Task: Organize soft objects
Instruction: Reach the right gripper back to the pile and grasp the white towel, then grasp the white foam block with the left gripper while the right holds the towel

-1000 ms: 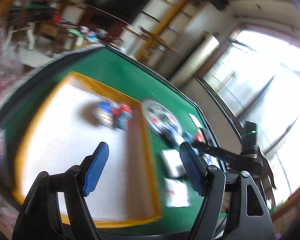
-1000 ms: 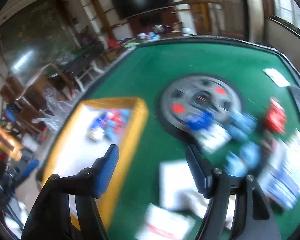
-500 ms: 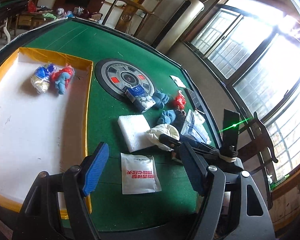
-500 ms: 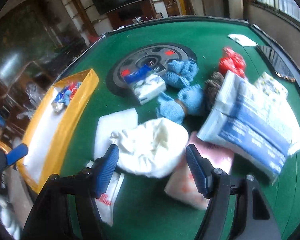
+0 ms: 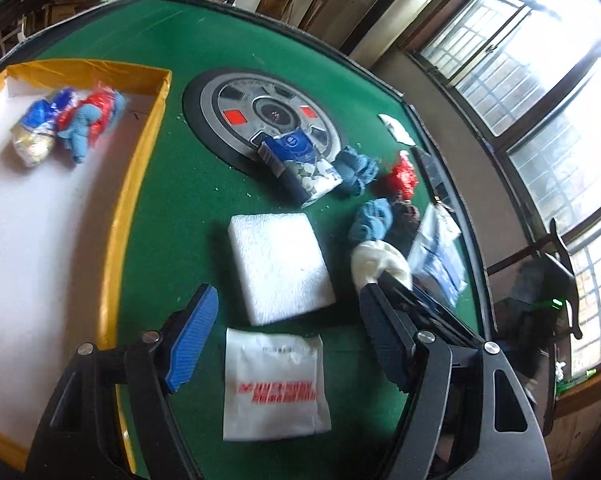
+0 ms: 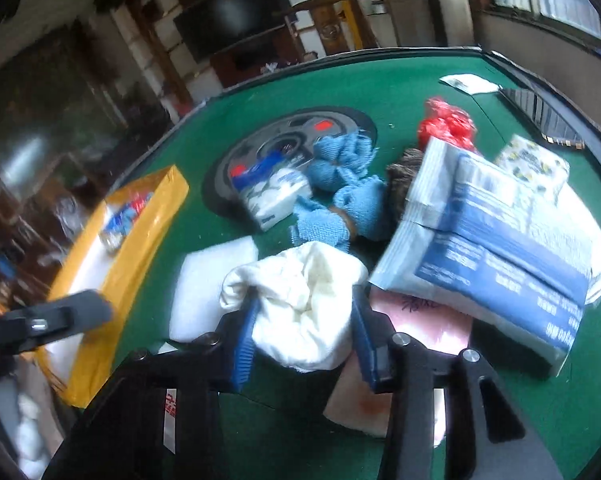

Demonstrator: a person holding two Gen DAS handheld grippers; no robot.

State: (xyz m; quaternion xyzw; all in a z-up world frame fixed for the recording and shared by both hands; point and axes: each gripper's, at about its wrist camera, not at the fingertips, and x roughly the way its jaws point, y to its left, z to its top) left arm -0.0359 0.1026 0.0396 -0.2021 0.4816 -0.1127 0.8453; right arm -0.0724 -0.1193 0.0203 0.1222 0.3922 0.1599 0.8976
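Observation:
A cream cloth bundle [image 6: 300, 304] lies on the green table among soft items. My right gripper [image 6: 304, 336] has its blue pads on both sides of the bundle, touching it. The bundle [image 5: 376, 260] also shows in the left wrist view, with the right gripper's arm over it. My left gripper [image 5: 288, 344] is open and empty above a white packet with red print [image 5: 274, 388]. A white foam pad [image 5: 278, 264] lies just beyond. The yellow-rimmed white tray [image 5: 136, 184] at left holds bagged blue and red soft items [image 5: 76, 124].
Blue cloths [image 6: 340, 200], a red bag [image 6: 446, 126], a brown item [image 6: 402, 178], a blue tissue pack [image 6: 272, 192], a large blue-white bag [image 6: 496, 248] and a pink packet [image 6: 404, 360] crowd the table's right side. A grey round plate [image 5: 268, 116] sits mid-table.
My right gripper has moved forward onto the cream bundle and closed in on it. My left gripper has dropped lower toward the white packet.

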